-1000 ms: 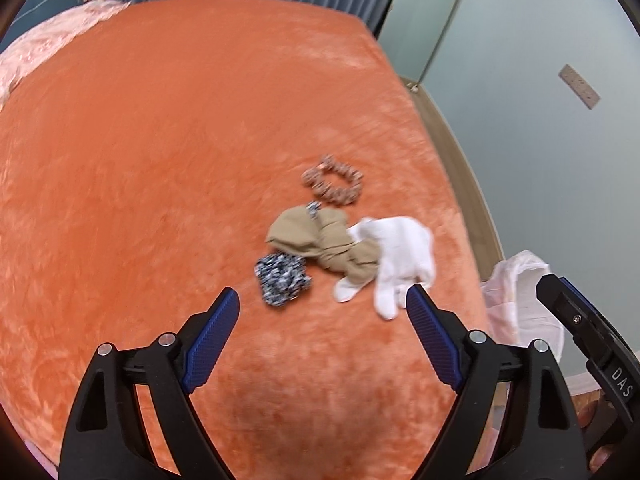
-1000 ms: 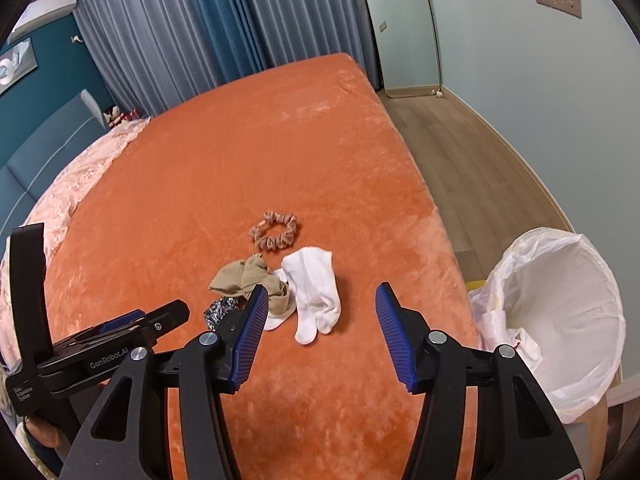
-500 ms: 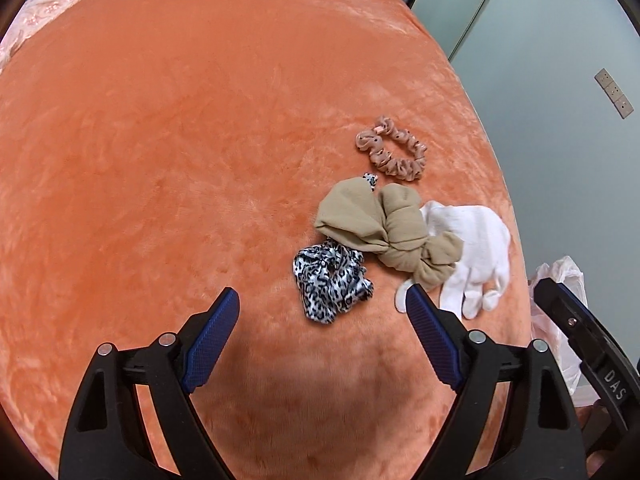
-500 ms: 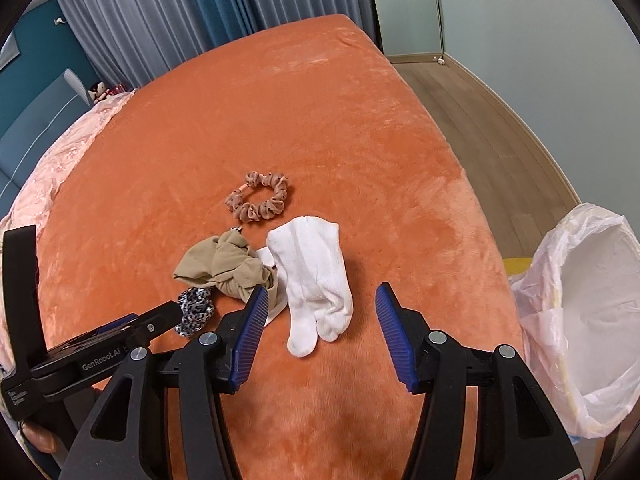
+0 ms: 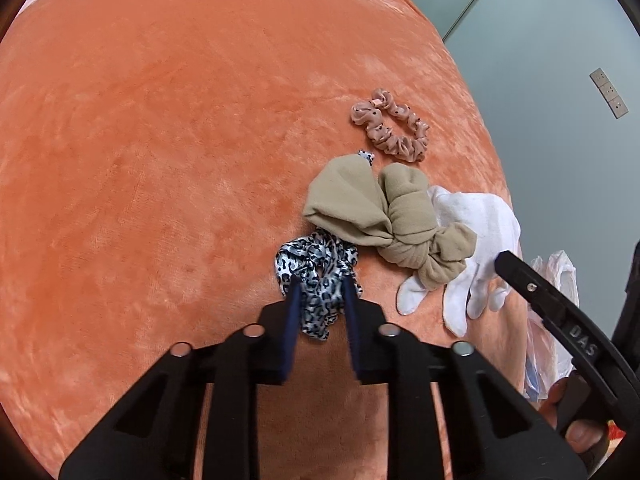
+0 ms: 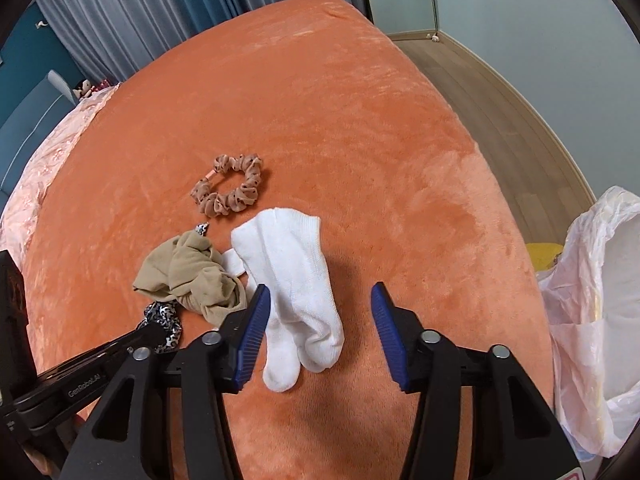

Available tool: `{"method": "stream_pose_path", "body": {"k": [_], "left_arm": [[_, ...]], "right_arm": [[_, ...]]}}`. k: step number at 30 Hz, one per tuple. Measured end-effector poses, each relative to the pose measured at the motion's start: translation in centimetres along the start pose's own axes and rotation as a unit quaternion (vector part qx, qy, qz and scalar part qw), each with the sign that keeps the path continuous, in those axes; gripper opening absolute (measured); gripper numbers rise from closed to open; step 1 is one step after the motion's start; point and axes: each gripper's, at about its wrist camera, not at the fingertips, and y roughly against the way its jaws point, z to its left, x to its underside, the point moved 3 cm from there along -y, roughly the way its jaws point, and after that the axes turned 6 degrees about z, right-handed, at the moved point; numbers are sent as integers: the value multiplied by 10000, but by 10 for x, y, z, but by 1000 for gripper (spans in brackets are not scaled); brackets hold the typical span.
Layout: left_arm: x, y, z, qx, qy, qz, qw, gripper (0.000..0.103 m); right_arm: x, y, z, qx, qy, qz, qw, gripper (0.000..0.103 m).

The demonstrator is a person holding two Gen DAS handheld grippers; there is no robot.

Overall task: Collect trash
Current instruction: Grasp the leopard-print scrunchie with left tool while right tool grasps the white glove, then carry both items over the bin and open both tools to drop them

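Note:
Several cloth items lie on the orange bed (image 5: 160,160). My left gripper (image 5: 319,286) is shut on a black-and-white leopard scrunchie (image 5: 316,268), which also shows in the right wrist view (image 6: 162,318). A knotted beige cloth (image 5: 380,220) lies just right of it, also in the right wrist view (image 6: 192,276). A white sock (image 5: 476,240) lies further right. A pink scrunchie (image 5: 390,130) lies behind. My right gripper (image 6: 320,300) is open above the white sock (image 6: 296,280), the toes between its fingers.
A bin lined with a white plastic bag (image 6: 600,320) stands on the floor right of the bed (image 6: 320,100). The bed's right edge drops to a wooden floor (image 6: 500,88). Curtains (image 6: 140,12) hang behind. A pink bedspread (image 6: 44,152) lies at the far left.
My left gripper moved down and forward and shut on the leopard scrunchie. My right gripper moved closer over the white sock and stays open.

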Motion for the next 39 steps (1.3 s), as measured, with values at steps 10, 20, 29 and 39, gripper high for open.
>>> {"method": "stream_pose_path", "body": {"k": [10, 20, 29, 39], "left_arm": [[8, 17, -3, 99, 31, -75, 9999, 8], [22, 64, -29, 215, -144, -421, 9988, 7], [38, 112, -79, 383, -541, -803, 9946, 7], [55, 150, -148, 547, -1119, -1102, 9861, 7]], "right_arm": [[13, 19, 10, -216, 203, -61, 9995, 6], [14, 95, 12, -447, 164, -668, 9966, 6], [12, 173, 0, -526, 153, -1301, 9900, 6], [17, 244, -27, -511, 77, -1884, 9807, 6]]}}
